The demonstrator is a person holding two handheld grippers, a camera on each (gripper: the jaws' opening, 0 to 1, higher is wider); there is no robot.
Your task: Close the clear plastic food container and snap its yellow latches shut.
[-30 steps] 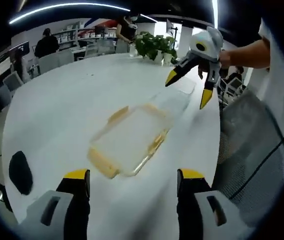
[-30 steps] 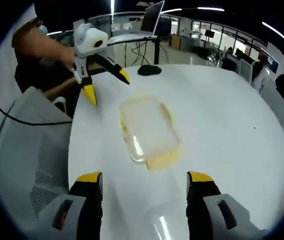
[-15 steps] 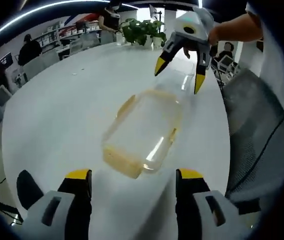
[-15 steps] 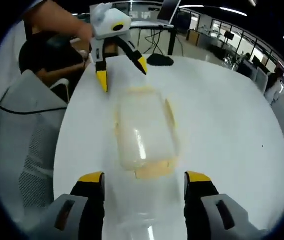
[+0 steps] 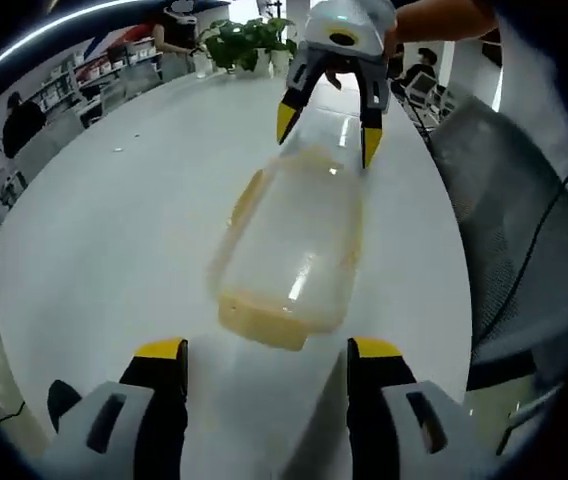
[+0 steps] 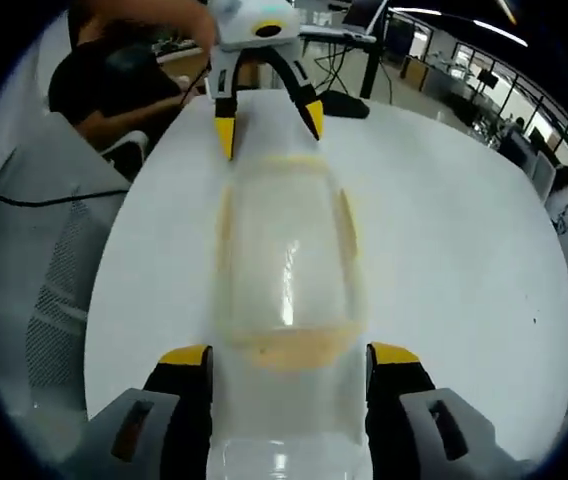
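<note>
Clear, light and likely slippery, the food container [image 5: 294, 240] lies on the white worktop [image 5: 114, 230] between the spread left tongs [image 5: 264, 350] and spread right tongs [image 6: 284, 355], best pressed at its yellow latches [image 6: 289, 350].

surface: white table [image 5: 124, 230] | on it: clear container [image 5: 294, 240] ahead of the left gripper's jaws | potted plants [image 5: 239, 40] at far edge | dark object [image 6: 344, 103] beyond container

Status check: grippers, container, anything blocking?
Left gripper open, right gripper open, at opposite ends of the container. Lid on; latches unclear. Nothing between jaws and container.
</note>
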